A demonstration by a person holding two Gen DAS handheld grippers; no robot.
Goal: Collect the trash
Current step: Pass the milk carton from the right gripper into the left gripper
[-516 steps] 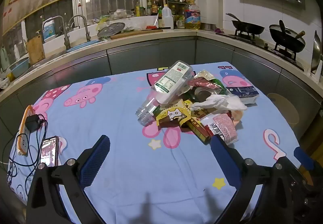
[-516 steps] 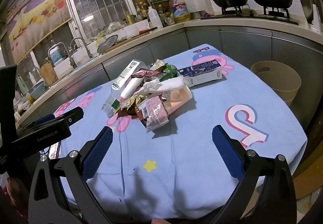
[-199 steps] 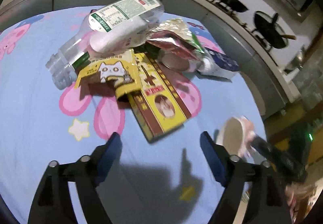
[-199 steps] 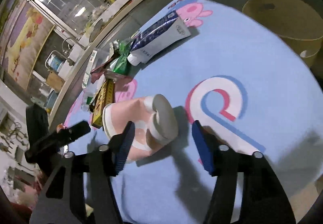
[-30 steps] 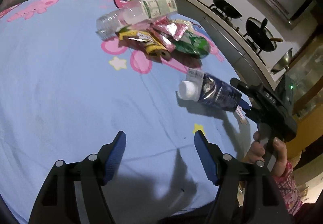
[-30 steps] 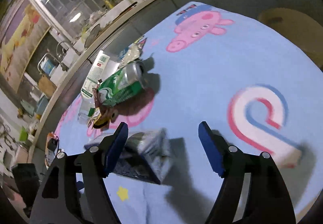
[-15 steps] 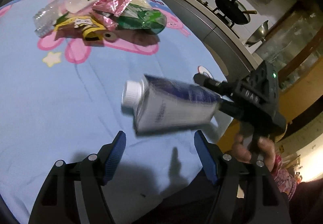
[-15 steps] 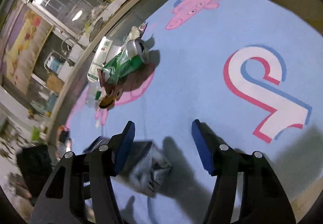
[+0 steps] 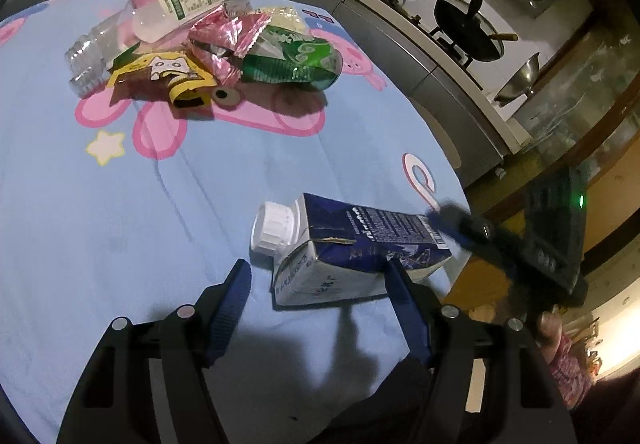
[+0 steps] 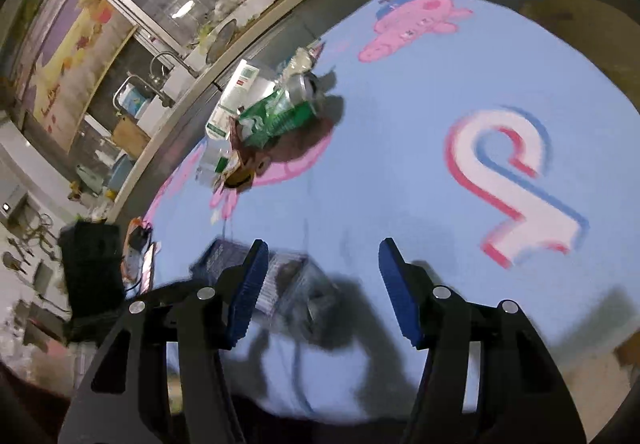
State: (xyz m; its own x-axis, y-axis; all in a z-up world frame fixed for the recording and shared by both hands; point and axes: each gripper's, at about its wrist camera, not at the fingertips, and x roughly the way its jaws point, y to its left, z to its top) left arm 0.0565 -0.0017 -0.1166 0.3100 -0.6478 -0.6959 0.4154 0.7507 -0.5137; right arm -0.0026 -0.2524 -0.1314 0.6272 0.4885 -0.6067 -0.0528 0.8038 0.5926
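A dark blue milk carton (image 9: 352, 256) with a white cap lies on the blue cartoon tablecloth (image 9: 120, 211), between my left gripper's (image 9: 320, 292) open fingers. It shows blurred in the right wrist view (image 10: 288, 280), just inside my right gripper's (image 10: 320, 280) left finger; that gripper is open and its tip reaches the carton's far end in the left wrist view (image 9: 452, 222). A trash heap sits further back: clear plastic bottle (image 9: 176, 3), pink wrappers (image 9: 228, 35), crushed green can (image 9: 292, 59), yellow cat packet (image 9: 160, 71).
A tan bin (image 10: 592, 27) stands past the table's far right edge. A power strip and phone (image 10: 140, 252) lie at the table's left edge. The kitchen counter with a stove and pans (image 9: 440, 11) curves behind the table.
The carton, held up in the air by my right gripper half a second ago, now lies on the cloth close in front of my left gripper. Both views have shifted.
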